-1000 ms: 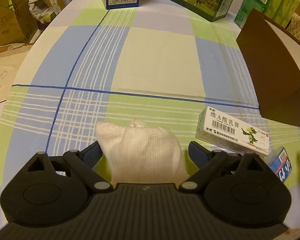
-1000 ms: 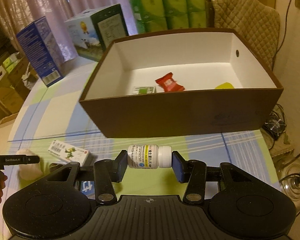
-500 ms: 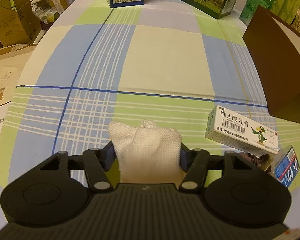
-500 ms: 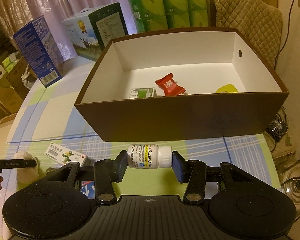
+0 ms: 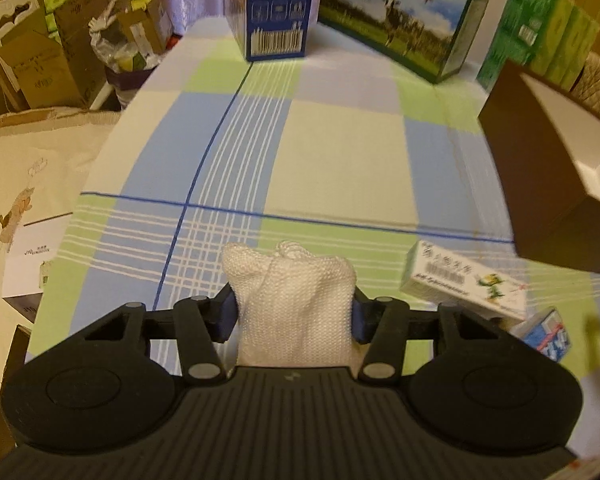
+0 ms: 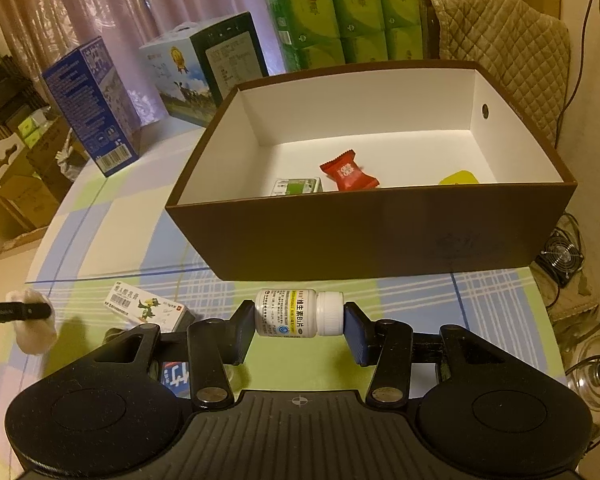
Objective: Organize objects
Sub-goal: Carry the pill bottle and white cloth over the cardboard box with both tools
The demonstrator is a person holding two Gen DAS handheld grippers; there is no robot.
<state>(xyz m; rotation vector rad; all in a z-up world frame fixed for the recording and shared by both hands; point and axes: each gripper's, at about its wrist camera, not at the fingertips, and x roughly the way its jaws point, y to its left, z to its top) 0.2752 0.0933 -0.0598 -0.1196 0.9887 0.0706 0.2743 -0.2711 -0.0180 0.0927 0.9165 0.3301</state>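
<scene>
Gripping a white knitted pouch [image 5: 294, 304], the left tongs [image 5: 293, 314] hung over the table [image 5: 340, 168]; the right tongs [image 6: 296, 326] clamped a pill bottle [image 6: 298, 313] near the brown box [image 6: 380, 232].

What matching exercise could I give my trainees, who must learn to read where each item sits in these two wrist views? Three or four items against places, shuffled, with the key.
Items:
1. white knitted pouch
2. white pill bottle
3. red snack packet
4. ointment carton with a green bird

Places:
A. lying on the checked tablecloth, outside the box
B. inside the brown box
C. held sideways in the right gripper
D. clamped in the left gripper

Pairs: 1-D, 2-C, 3-B, 4-A
</scene>
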